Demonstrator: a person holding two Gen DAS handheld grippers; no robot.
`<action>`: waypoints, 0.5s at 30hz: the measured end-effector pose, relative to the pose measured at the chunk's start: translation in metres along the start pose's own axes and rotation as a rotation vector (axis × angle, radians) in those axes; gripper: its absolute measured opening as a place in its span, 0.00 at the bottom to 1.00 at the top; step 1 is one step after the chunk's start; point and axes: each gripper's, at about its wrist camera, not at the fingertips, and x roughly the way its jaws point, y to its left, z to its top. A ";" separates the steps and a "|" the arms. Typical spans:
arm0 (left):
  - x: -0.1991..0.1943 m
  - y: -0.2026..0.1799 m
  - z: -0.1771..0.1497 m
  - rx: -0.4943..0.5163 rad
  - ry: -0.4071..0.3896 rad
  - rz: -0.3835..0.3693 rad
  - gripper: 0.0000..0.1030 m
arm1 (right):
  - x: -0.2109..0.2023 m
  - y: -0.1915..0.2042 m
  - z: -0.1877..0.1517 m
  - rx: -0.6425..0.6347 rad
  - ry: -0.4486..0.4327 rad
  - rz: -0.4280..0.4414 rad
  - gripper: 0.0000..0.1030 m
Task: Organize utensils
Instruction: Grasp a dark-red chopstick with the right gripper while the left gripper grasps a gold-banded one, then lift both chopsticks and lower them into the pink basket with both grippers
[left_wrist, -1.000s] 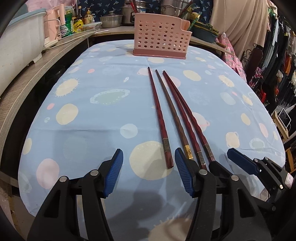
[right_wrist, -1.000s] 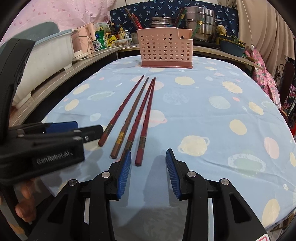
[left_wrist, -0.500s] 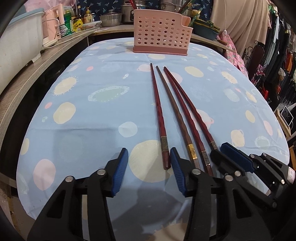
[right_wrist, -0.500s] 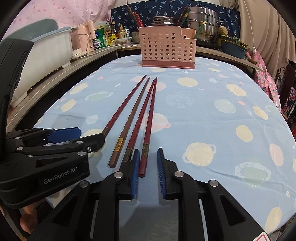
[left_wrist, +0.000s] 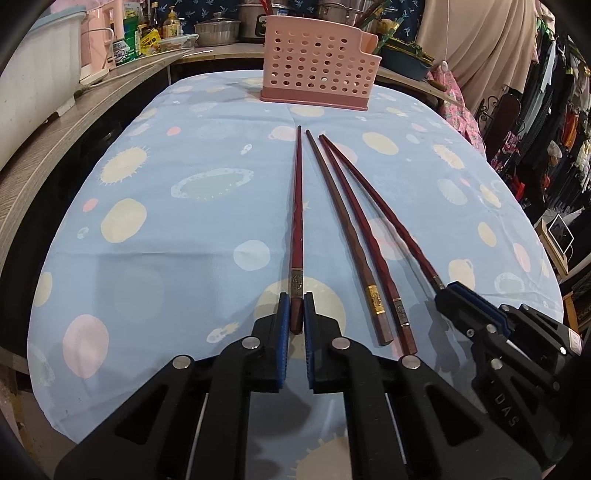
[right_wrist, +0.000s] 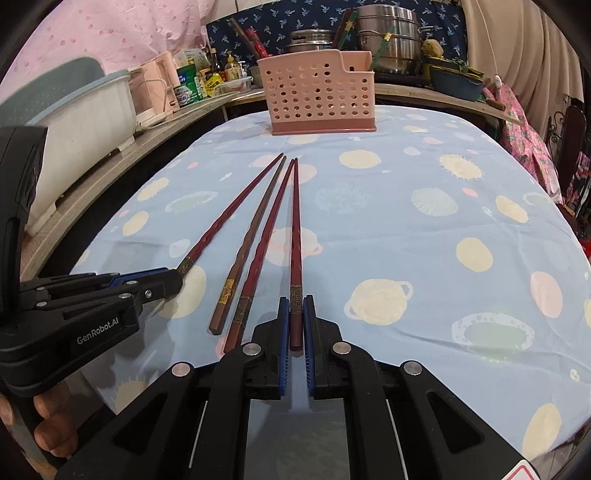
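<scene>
Four chopsticks lie side by side on the blue spotted tablecloth (left_wrist: 155, 236), thick ends toward the person, tips fanning in toward the pink perforated utensil basket (left_wrist: 317, 70) that stands at the far end of the table, well apart from them. From where I stand, the step in hand looks like the pick-up, done with both hands at once.

The left gripper (left_wrist: 296, 317) has its blue pads drawn in close on either side of the butt of the leftmost chopstick (left_wrist: 297, 206), just behind the metal band; the pads look to be touching the wood, so I take it as clamped. The right gripper (right_wrist: 295, 317) is set the same way on the rightmost chopstick (right_wrist: 295, 229), its pads tight against the thick end. Both held sticks appear to rest flat on the cloth, not yet raised.

Between them, untouched, lie the brown chopstick with the gold band (left_wrist: 347, 225) and a dark red chopstick (left_wrist: 364, 236) beside it, nearly touching along their length.

The next move, I'd judge, calls for lifting each stick by its butt without letting the long thin end droop or swing. Held so near the end, each stick has a lot of leverage against the pads and could pivot in the grip. Then they must be carried forward to the basket and tipped upright, so they drop in tip down through the open top. The right-hand stick lies close to its red neighbour, so a straight upward lift would be wise to avoid dragging that one along.
</scene>
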 end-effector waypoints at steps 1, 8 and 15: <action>-0.002 0.000 0.001 -0.003 0.000 -0.003 0.07 | -0.003 -0.002 0.002 0.006 -0.007 -0.002 0.07; -0.027 0.001 0.013 -0.032 -0.038 -0.020 0.07 | -0.029 -0.014 0.020 0.047 -0.080 -0.011 0.07; -0.057 0.005 0.042 -0.044 -0.109 -0.029 0.07 | -0.055 -0.028 0.056 0.082 -0.167 -0.012 0.07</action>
